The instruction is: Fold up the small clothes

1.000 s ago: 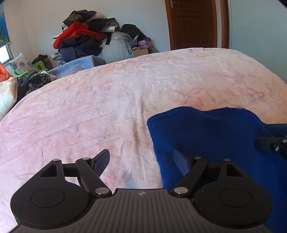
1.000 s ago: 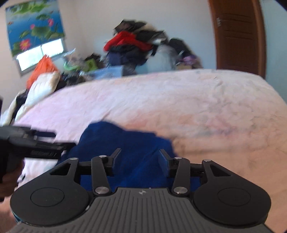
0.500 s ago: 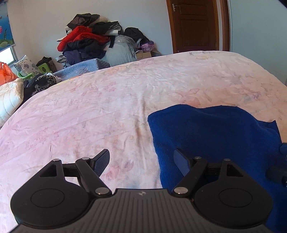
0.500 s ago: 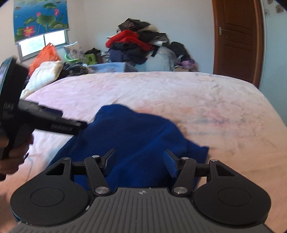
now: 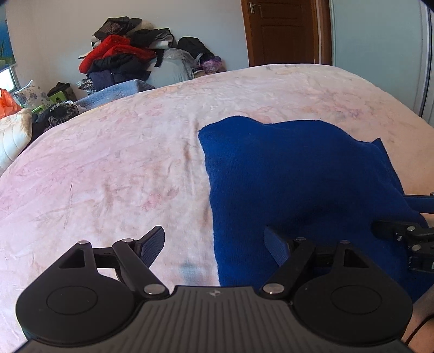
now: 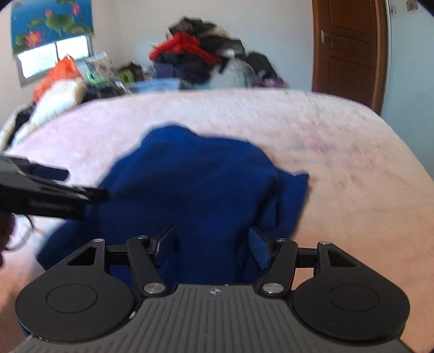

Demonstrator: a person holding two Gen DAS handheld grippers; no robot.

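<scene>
Both my grippers are over the bed, pointing down at a blue knit garment [image 5: 298,176] lying on the pink floral bedspread [image 5: 122,163].

Left gripper [image 5: 214,245]: jaws spread wide, nothing clamped. Its left finger [image 5: 153,244] sits over bare bedspread, its right finger [image 5: 275,248] over the blue fabric, and the garment's left edge runs between them. No pad presses on cloth.

Right gripper [image 6: 213,249]: jaws apart and they've just been opening further. Blue garment [image 6: 195,184] sits in the gap between the fingers, but the pads aren't pinching it; the view is motion-blurred, so light contact can't be ruled out. In the left wrist view the right gripper's tip shows at the right edge, over the garment's near right part.

Garment position: near side of the bed, right of centre in the left view. It lies mostly flat, with its left edge straight, its far edge wavy, and a bunched fold along the right side [image 6: 287,201]. A hand shows at the left edge of the right view, behind the left gripper's body.

Background: pile of clothes [image 5: 122,59] against the far wall, wooden door [image 5: 284,32] on the right, window with a lotus-print blind [image 6: 51,24] on the left, pillows and bags beside the bed.
</scene>
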